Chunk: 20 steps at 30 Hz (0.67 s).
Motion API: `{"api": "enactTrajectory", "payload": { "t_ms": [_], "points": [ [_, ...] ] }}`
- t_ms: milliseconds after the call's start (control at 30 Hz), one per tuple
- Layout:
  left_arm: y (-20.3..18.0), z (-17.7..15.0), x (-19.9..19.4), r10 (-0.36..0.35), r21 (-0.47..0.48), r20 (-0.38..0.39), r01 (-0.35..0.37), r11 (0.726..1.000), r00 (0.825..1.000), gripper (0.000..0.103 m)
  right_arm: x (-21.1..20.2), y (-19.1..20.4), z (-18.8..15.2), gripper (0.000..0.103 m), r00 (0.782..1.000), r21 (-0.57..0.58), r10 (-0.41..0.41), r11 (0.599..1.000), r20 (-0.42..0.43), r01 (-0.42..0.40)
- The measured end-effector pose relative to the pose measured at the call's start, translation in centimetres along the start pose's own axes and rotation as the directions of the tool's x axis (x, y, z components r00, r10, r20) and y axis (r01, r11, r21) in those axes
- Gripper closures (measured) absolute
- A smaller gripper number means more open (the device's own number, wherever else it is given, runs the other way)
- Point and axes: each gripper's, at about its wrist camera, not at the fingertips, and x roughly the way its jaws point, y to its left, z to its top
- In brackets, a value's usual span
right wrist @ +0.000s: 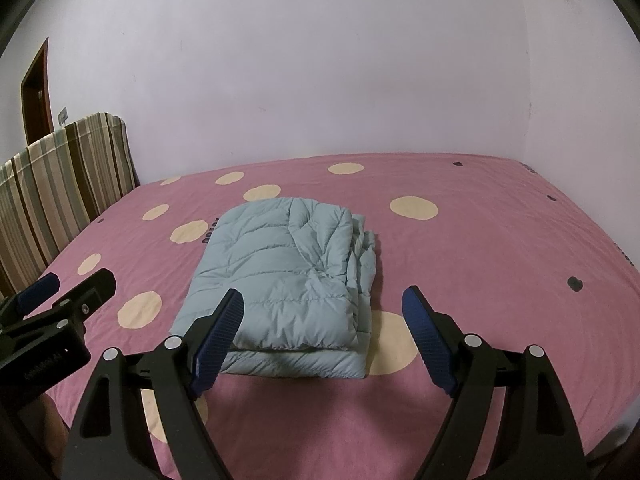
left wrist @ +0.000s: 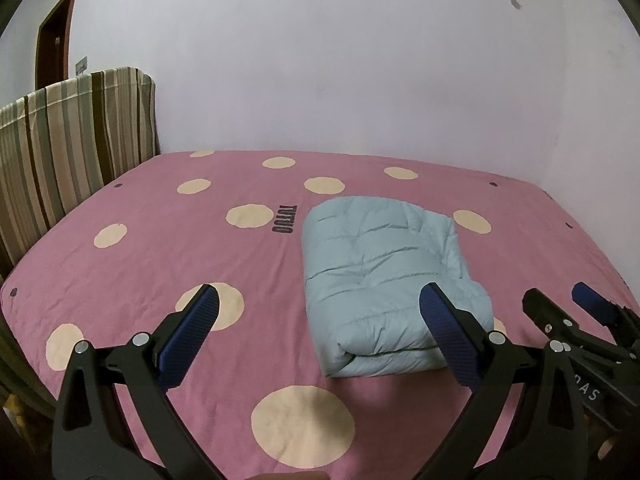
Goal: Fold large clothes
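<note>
A light blue quilted down jacket [left wrist: 384, 276] lies folded into a thick rectangular bundle on the pink bed; it also shows in the right wrist view [right wrist: 288, 280]. My left gripper [left wrist: 320, 300] is open and empty, held above the bed, with the bundle just ahead and to its right. My right gripper [right wrist: 324, 300] is open and empty, its fingers framing the bundle's near end without touching it. The right gripper shows in the left wrist view [left wrist: 560, 304]. The left gripper shows in the right wrist view [right wrist: 76, 280].
The bed has a pink sheet with cream dots [left wrist: 160, 256], also in the right wrist view [right wrist: 500, 260]. A striped headboard [left wrist: 60, 152] stands at the left. A white wall [left wrist: 340, 60] runs behind, and a brown door [left wrist: 52, 48] is at the far left.
</note>
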Motion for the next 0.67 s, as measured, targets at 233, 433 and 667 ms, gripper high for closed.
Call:
{"api": "enactTrajectory", "payload": {
  "t_ms": [233,433,667],
  "points": [
    [0.6,-0.2,0.6,-0.003,-0.042,-0.024,0.002,0.999,1.000,0.002,0.0,0.0,0.0,0.023,1.000,0.001,0.001,1.000,-0.004,-0.001],
    [0.9,-0.2,1.3,0.043,-0.025,-0.005,-0.043,0.999,0.999,0.002,0.1,-0.1,0.0,0.023,1.000,-0.006,0.007,1.000,-0.011,-0.007],
    [5.9,-0.5,6.9,0.150,-0.074,-0.118,-0.159,0.984,0.982,0.002,2.3,-3.6,0.0,0.023,0.998,0.028,-0.059,0.998,-0.036,0.061]
  ]
}}
